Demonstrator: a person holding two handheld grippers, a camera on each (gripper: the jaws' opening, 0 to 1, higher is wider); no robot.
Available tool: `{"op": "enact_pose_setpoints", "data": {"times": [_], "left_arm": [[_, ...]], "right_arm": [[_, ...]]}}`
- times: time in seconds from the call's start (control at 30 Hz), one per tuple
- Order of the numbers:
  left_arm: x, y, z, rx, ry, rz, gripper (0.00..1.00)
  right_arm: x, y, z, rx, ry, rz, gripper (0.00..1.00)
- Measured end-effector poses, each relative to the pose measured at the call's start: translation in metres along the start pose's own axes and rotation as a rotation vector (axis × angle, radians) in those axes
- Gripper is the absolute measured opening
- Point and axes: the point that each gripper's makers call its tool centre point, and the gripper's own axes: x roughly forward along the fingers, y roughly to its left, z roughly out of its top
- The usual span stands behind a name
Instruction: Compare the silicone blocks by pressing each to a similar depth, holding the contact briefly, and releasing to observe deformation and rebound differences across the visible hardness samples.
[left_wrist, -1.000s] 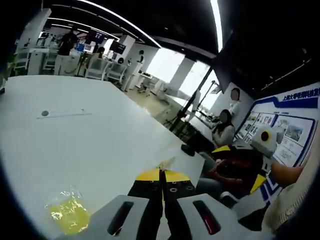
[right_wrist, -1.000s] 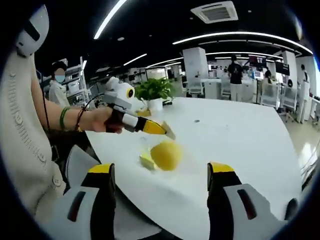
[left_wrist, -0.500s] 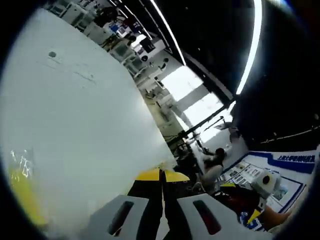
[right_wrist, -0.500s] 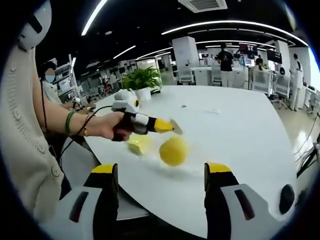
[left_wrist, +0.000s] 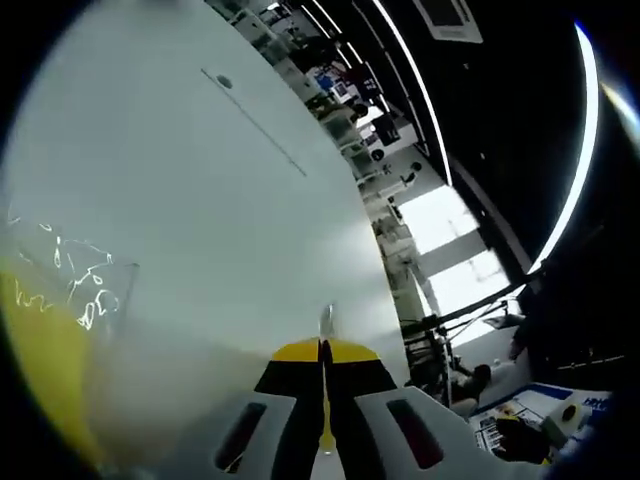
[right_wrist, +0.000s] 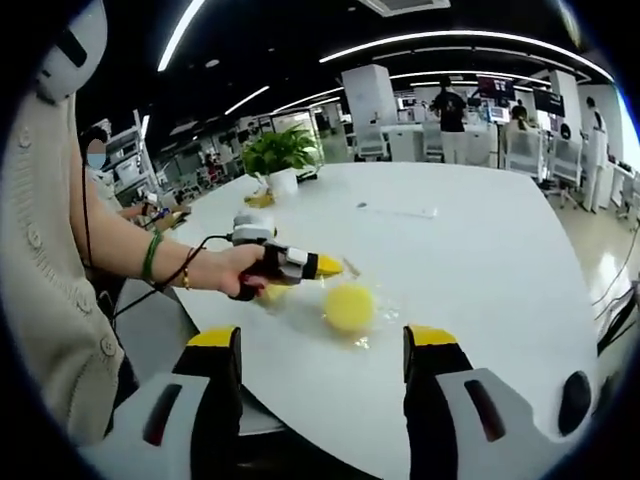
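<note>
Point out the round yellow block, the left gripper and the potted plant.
round yellow block (right_wrist: 348, 306), right gripper view, middle of its top.
left gripper (right_wrist: 333, 267), right gripper view, yellow jaw tips.
potted plant (right_wrist: 277, 154), right gripper view, leaves.

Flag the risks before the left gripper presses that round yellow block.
1. The left gripper is shut and comes in low from the side, next to the round yellow silicone block; contact may shove it rather than compress it.
2. Clear plastic wrap lies around the block and could slip or snag on the smooth white table.
3. The right gripper is open and apart from the block, so nothing braces it.
</note>
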Motion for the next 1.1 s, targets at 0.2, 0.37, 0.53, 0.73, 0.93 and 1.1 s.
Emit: {"op": "enact_pose_setpoints", "data": {"times": [0.2, 0.37, 0.53, 0.73, 0.93, 1.1], "left_arm": [[0.004, 0.02, -0.003, 0.076, 0.025, 0.087, 0.0], [0.004, 0.029, -0.005, 0.099, 0.031, 0.136, 0.0], [0.005, 0.029, -0.005, 0.16, 0.046, 0.151, 0.01], [0.005, 0.027, -0.006, 0.179, 0.047, 0.14, 0.1], [0.001, 0.021, -0.004, 0.279, 0.06, 0.156, 0.21], [-0.01, 0.013, 0.009, 0.48, 0.039, 0.19, 0.3]], "right_arm": [[0.004, -0.003, -0.003, 0.009, 0.005, 0.0, 0.6], [0.007, 0.0, -0.006, 0.017, 0.01, 0.01, 0.58], [0.008, 0.0, -0.009, 0.015, 0.014, 0.01, 0.58], [0.008, 0.003, -0.008, 0.012, 0.009, 0.012, 0.58], [0.007, 0.011, -0.009, 0.006, 0.016, 0.02, 0.57], [0.004, 0.021, -0.007, -0.011, 0.019, 0.022, 0.57]]}}
